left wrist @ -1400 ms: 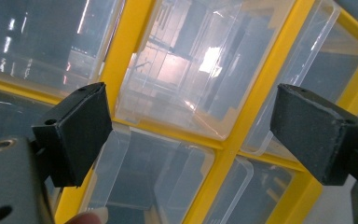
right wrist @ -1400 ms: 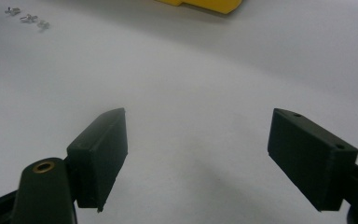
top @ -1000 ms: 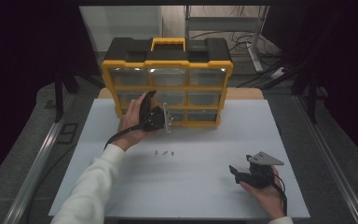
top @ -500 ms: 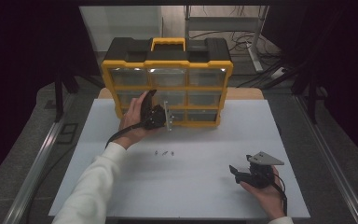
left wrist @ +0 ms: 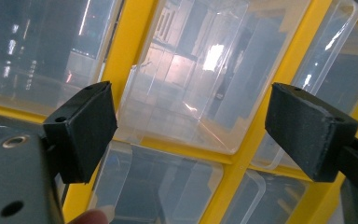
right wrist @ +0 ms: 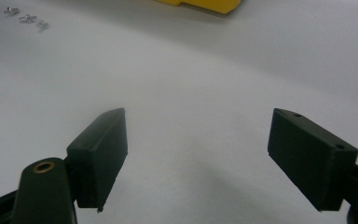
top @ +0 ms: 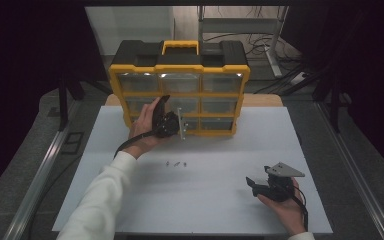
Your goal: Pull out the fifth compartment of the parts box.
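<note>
- Yellow plastic frames a parts organizer (top: 180, 95) that stands upright at the far edge of a white table (top: 220, 200); it has a black top, a yellow carry handle and rows of clear drawers.
- The left gripper (top: 172, 122) is held up against the organizer's front at its middle and lower rows, left of centre, with its jaws spread wide and gripping nothing.
- In the left gripper view, one clear drawer (left wrist: 186, 79) sits between the two black jaws, tilted across the picture; it looks empty.
- The step in hand appears to be taking hold of that drawer to pull it out. To do it well, centre the jaws on the drawer's front lip, close on the lip rather than on the yellow divider, then draw straight outward so the drawer does not jam or tip.
- The right gripper (top: 261, 186) rests low on the table near its right front corner, well apart from the organizer, with its jaws also wide and empty.
- A few small metal screws (top: 176, 163) lie loose on the table between the two grippers, nearer the organizer.
- The tabletop is matte white and otherwise bare. Around it the room is dark, with grey flooring, metal rails along both sides and cables on the floor behind.
</note>
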Demonstrator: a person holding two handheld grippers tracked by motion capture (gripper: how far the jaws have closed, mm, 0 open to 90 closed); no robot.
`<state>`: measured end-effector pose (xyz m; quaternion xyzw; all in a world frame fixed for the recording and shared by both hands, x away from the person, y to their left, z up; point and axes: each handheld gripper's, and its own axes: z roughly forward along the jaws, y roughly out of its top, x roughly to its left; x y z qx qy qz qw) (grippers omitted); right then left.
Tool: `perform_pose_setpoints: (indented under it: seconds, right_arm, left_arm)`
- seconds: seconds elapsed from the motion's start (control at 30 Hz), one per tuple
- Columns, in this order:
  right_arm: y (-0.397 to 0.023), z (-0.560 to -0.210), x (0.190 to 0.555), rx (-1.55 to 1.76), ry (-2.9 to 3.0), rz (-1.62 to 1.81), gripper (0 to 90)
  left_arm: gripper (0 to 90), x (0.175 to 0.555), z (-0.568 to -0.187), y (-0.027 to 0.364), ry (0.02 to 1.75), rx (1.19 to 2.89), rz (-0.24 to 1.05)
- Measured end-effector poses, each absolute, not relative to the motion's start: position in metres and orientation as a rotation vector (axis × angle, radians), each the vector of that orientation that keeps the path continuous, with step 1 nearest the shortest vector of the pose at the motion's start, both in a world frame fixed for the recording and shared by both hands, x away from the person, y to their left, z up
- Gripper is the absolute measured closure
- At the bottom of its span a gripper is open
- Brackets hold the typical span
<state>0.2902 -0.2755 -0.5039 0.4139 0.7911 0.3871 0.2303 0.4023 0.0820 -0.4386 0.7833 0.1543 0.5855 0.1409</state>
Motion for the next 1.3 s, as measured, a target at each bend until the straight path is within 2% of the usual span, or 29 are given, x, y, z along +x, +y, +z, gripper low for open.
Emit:
perform_pose_setpoints:
  seconds: [0.3, 0.7, 1.3]
  right_arm:
    - [-0.2755, -0.504, 0.2904, 1.138, 2.176, 1.064, 20.7]
    - [-0.2756, -0.504, 0.2905, 1.139, 2.176, 1.063, 20.6]
    - [-0.2756, -0.5039, 0.2905, 1.139, 2.174, 1.064, 20.6]
  left_arm:
    - [19.6, 0.4033, -0.4392, 0.0825, 0.452, 2.251, 1.7]
    - [28.8, 0.4029, -0.4396, 0.0822, 0.456, 2.217, 1.745]
    - [50.4, 0.4011, -0.4372, 0.0826, 0.459, 2.164, 1.813]
